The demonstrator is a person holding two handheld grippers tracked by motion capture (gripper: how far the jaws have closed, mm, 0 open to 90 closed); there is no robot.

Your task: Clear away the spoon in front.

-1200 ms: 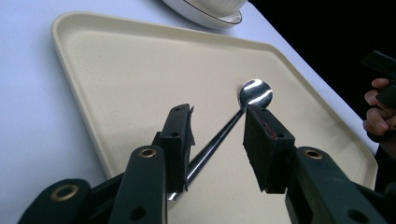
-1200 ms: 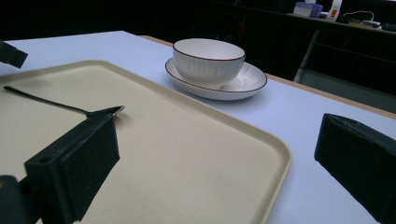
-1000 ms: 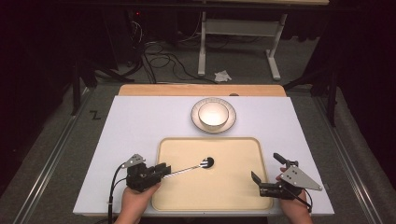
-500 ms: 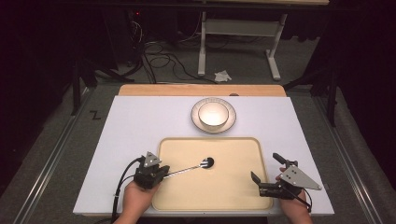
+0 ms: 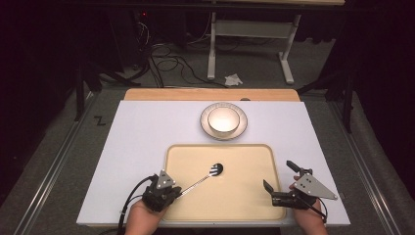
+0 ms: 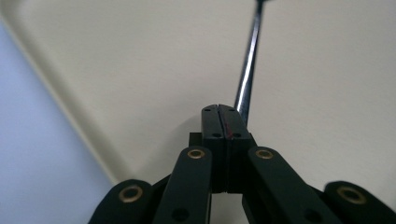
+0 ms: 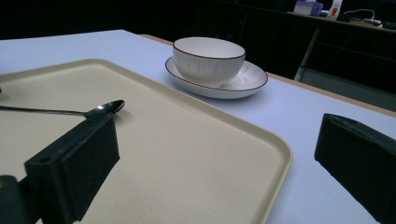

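Now the spoon (image 5: 204, 178) is seen lying on the tray (image 5: 244, 205), its handle's near-left end clamped between the left gripper's (image 5: 177, 192) fully closed jaws, while the right gripper's (image 5: 279, 182) jaws are held wide apart, empty, over the tray's near-right corner.

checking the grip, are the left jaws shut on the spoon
Yes: the left gripper has its jaws together, with the spoon handle clamped at their tips.
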